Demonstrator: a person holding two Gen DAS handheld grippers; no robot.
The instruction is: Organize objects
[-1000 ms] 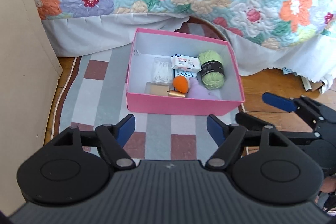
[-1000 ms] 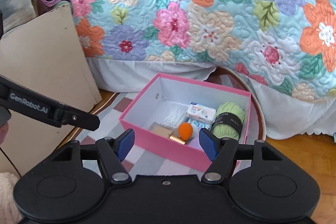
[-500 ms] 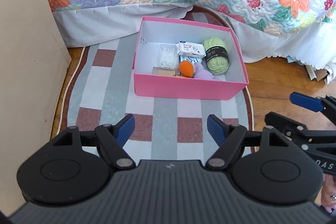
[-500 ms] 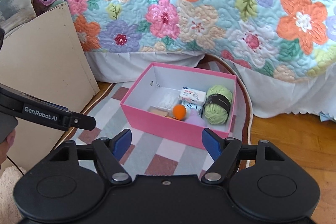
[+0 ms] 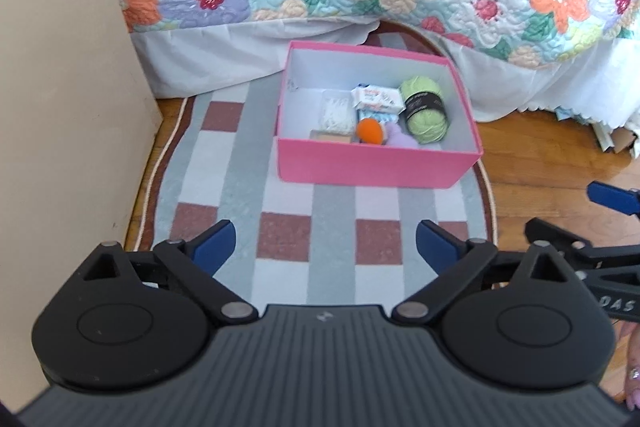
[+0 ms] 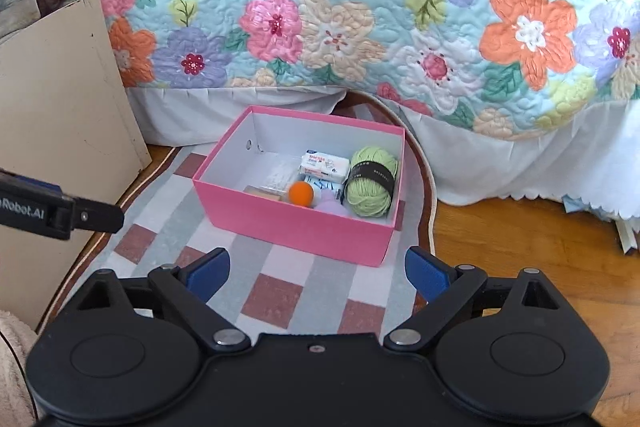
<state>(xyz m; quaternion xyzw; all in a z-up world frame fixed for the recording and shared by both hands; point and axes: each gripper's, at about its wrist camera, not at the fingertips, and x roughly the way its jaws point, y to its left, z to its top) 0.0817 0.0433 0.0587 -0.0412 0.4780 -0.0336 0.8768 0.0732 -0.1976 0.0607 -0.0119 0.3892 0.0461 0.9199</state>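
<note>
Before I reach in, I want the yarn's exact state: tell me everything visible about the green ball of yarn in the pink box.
The light green ball of yarn looks soft and loosely wound, wrapped round its middle by a black paper band with small print. It lies on its side in the right part of the open pink cardboard box, near the right wall, beside a pale purple fluffy item. No gripper touches it.

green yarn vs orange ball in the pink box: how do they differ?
The green yarn is clearly bigger than the orange ball. The yarn is a ribbed skein wrapped in a dark paper band; the ball is plain and round. The yarn sits at the right end of the pink box; the ball is mid-box by the near wall. Both lie loose inside, gripped by neither gripper.
</note>
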